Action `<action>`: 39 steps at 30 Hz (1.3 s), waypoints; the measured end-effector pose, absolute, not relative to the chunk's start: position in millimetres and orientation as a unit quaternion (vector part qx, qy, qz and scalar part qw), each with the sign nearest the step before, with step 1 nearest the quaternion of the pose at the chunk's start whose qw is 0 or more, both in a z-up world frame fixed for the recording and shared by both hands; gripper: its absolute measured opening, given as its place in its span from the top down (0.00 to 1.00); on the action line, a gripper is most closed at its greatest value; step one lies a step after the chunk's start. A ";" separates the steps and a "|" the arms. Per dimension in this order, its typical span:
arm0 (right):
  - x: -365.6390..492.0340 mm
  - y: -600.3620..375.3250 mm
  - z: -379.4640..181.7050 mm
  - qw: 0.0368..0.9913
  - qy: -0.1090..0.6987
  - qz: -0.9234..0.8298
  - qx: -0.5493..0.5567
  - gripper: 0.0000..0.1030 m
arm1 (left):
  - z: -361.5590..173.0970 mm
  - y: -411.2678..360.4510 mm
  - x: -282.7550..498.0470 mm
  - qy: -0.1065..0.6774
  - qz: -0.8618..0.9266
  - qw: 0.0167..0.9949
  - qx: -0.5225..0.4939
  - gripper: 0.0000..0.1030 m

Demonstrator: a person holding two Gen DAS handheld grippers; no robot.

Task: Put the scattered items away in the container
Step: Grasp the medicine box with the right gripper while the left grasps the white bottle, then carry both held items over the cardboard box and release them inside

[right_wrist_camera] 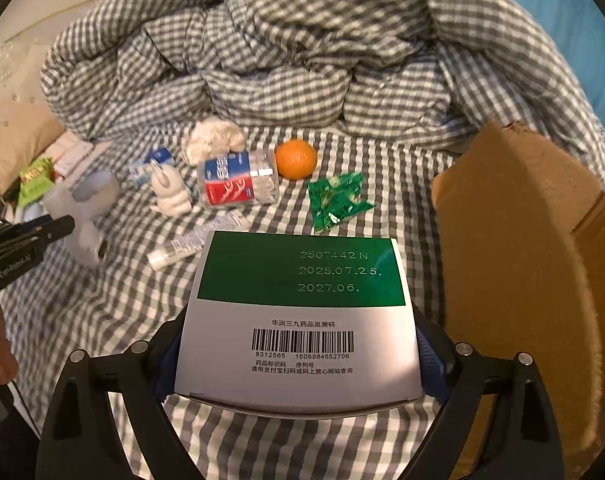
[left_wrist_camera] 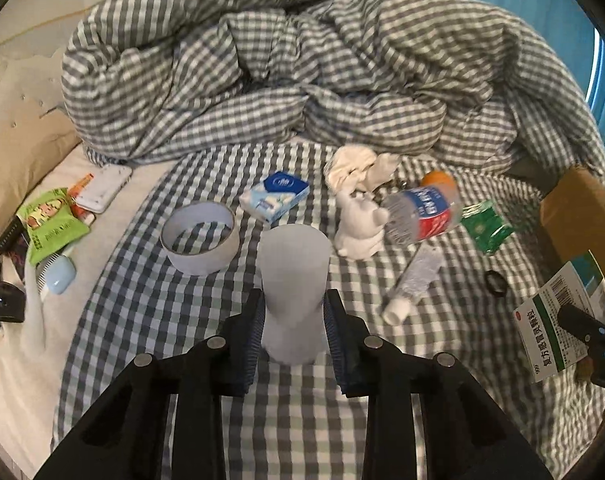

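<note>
A frosted grey plastic cup (left_wrist_camera: 292, 264) stands upright between the pads of my left gripper (left_wrist_camera: 294, 300), which is shut on its lower half; the cup hangs above the checked sheet. From the right wrist view that cup (right_wrist_camera: 86, 216) and the left gripper (right_wrist_camera: 42, 232) sit at the far left. My right gripper (right_wrist_camera: 298, 332) is shut on a green and white medicine box (right_wrist_camera: 302, 300), held flat by its two sides. The open cardboard box (right_wrist_camera: 522, 240) stands just right of it.
On the sheet lie a tape roll (left_wrist_camera: 200, 236), tissue pack (left_wrist_camera: 274, 194), white rabbit figure (left_wrist_camera: 360, 224), clear jar (left_wrist_camera: 422, 212), orange (right_wrist_camera: 296, 159), green packet (right_wrist_camera: 336, 200), tube (left_wrist_camera: 414, 280) and black ring (left_wrist_camera: 496, 282). A bunched checked duvet (left_wrist_camera: 302, 72) fills the back.
</note>
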State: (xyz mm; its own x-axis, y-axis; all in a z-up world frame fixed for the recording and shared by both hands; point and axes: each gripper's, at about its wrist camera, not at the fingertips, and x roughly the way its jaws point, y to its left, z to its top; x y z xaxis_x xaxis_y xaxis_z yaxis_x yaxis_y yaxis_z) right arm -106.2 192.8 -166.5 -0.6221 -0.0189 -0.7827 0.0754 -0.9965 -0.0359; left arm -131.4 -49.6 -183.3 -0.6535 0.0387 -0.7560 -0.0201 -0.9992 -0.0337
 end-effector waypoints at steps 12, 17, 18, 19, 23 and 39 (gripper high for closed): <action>-57.1 208.9 -91.1 0.036 0.010 -0.932 0.359 0.12 | -124.7 -23.8 -96.2 -0.005 0.929 0.035 -0.367 0.71; -37.1 225.6 -55.3 0.023 0.003 -0.946 0.323 0.12 | -96.3 -6.0 -86.3 -0.001 0.937 0.049 -0.346 0.71; -33.0 230.3 -48.5 0.018 0.002 -0.949 0.316 0.12 | -89.5 -1.0 -84.0 0.000 0.939 0.052 -0.340 0.71; -29.1 235.6 -42.0 0.014 0.001 -0.951 0.309 0.12 | -82.7 4.6 -81.6 0.001 0.941 0.056 -0.334 0.71; -14.9 260.2 -20.4 -0.008 -0.004 -0.958 0.288 0.12 | -57.2 30.3 -71.6 0.009 0.948 0.077 -0.309 0.71; 35.0 397.9 4.6 -0.148 -0.018 -0.953 0.266 0.11 | 14.0 171.5 -50.7 0.021 0.948 0.200 -0.248 0.71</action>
State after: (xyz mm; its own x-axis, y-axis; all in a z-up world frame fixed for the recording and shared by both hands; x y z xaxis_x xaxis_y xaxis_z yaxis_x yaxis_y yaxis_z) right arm 35.0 397.9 4.6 -0.8153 0.2718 -0.5113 -0.2909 -0.9557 -0.0442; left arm -50.7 171.5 14.0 -0.7972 0.3689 -0.4779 -0.3893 -0.9191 -0.0601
